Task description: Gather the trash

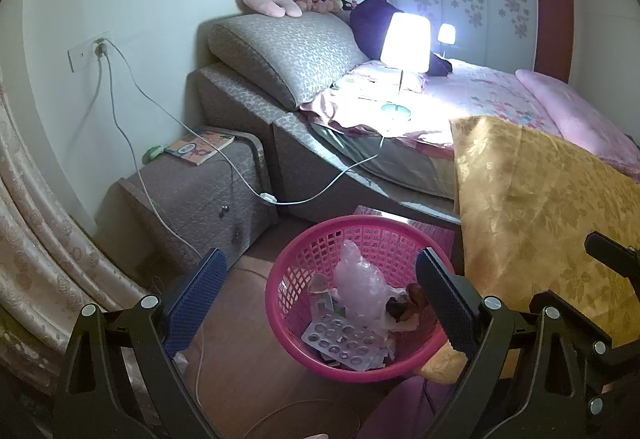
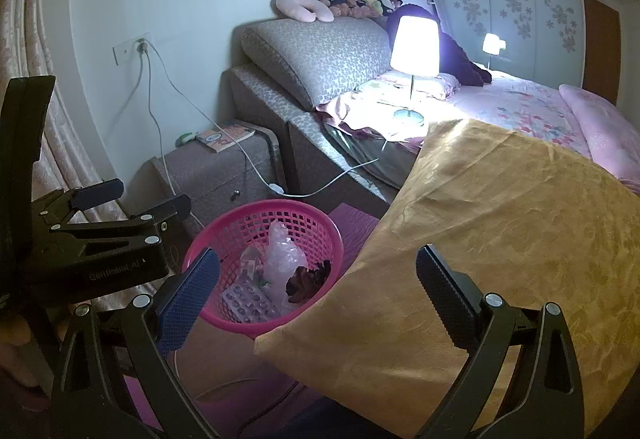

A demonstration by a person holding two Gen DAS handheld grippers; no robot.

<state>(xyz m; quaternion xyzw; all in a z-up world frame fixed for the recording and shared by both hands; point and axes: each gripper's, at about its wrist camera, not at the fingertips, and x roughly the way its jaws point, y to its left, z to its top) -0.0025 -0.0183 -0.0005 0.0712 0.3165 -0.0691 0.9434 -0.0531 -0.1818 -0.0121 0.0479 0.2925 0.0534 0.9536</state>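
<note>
A pink plastic basket [image 1: 288, 259] stands on the wooden floor beside the bed; it also shows in the right wrist view [image 2: 224, 231]. Inside lie a crumpled clear plastic bag [image 1: 360, 283], an empty blister pack [image 1: 340, 343] and a dark brown scrap [image 1: 404, 303]. My left gripper [image 1: 320, 287] is open and empty, hovering above the basket. My right gripper [image 2: 316, 291] is open and empty, over the edge of a gold-yellow cloth [image 2: 500, 239]. The left gripper's body [image 2: 104, 239] shows at the left of the right wrist view.
A grey bedside cabinet [image 1: 200, 195] with a book [image 1: 200, 147] stands left of the basket. White cables [image 1: 132, 143] hang from a wall socket. A lit lamp [image 1: 404, 43] stands on the pink bed [image 1: 520, 99]. A curtain [image 1: 36, 239] hangs at the left.
</note>
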